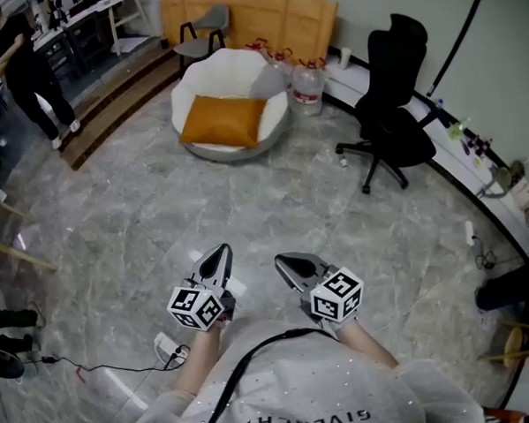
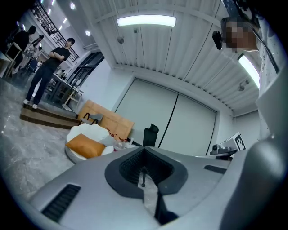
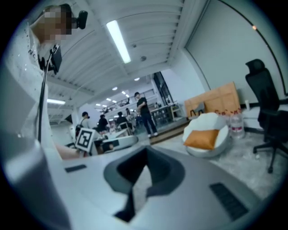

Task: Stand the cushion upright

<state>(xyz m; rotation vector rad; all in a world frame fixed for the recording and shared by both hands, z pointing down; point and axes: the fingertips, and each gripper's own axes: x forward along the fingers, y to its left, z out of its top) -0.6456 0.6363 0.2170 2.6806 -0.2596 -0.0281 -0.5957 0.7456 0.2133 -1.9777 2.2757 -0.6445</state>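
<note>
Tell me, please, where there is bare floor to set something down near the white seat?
The grey floor lies bare from the white seat down to the left gripper and right gripper, and leftward to the wooden step. Crowded: right of the seat stand water bottles, then the black office chair.

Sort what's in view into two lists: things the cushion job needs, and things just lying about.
Job: orange cushion, lying in the white round seat; left gripper and right gripper, both with jaws shut and empty.

Lying about: black office chair, water bottles, grey chair, cardboard panels, power strip on the floor.
</note>
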